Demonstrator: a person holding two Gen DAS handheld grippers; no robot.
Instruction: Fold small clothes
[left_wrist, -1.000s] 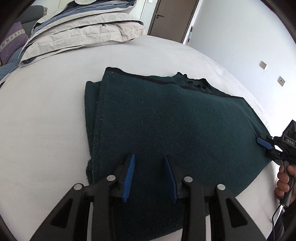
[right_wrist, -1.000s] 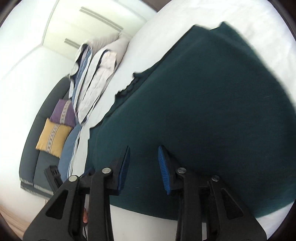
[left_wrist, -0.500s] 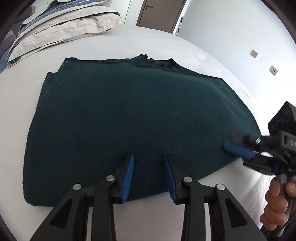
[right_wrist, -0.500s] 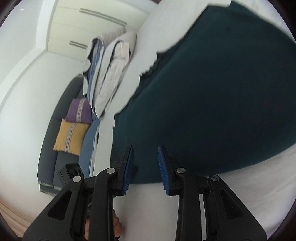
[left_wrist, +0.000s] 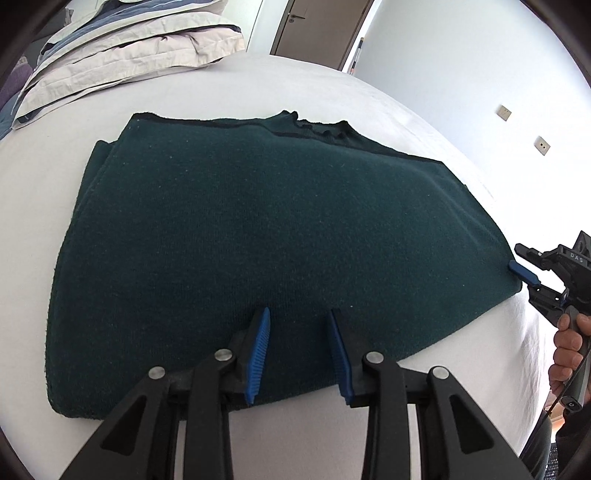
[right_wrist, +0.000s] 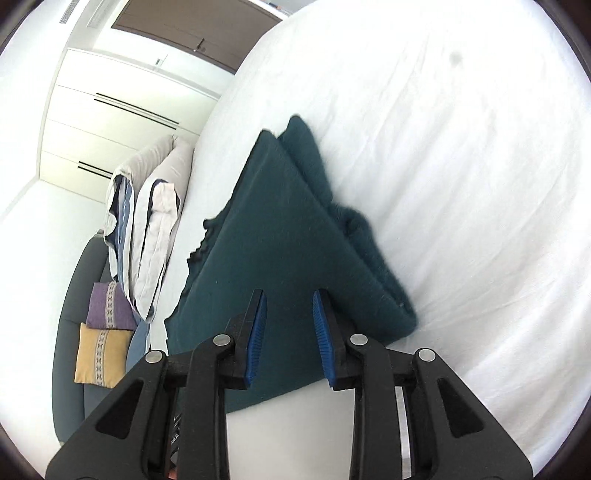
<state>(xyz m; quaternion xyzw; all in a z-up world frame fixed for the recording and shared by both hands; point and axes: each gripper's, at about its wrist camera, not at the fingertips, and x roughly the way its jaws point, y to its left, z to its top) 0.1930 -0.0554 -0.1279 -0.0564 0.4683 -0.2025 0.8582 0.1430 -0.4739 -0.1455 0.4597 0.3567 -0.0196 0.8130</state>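
the green sweater (left_wrist: 266, 236) is the landmark here: it lies flat and already folded into layers on the white bed sheet (left_wrist: 258, 85), its long axis running left to right across the left wrist view, with the collar edge on its far side and a doubled fold showing along its left end. far beyond the sweater's left end sits a stack of folded bedding (left_wrist: 122, 48). the left gripper (left_wrist: 298, 350) hangs over the sweater's near long edge, roughly at the middle of that edge, its blue pads (left_wrist: 258, 350) apart with only cloth showing between them and nothing pinched. at the sweater's right end the right gripper (left_wrist: 526, 269) meets the cloth's short edge, one blue pad lying on or just over the corner; in that view i cannot tell whether it touches. its own camera looks lengthwise down the sweater (right_wrist: 295, 236) from that end, and there the right gripper (right_wrist: 289, 332) shows its tongs apart over the near edge, holding nothing. judged from this, the next fold would carry one short end over the other along the long axis, so the right hand, already at the right end, is the nearer one to lift, while the left hand sits at the midline where the crease would fall.
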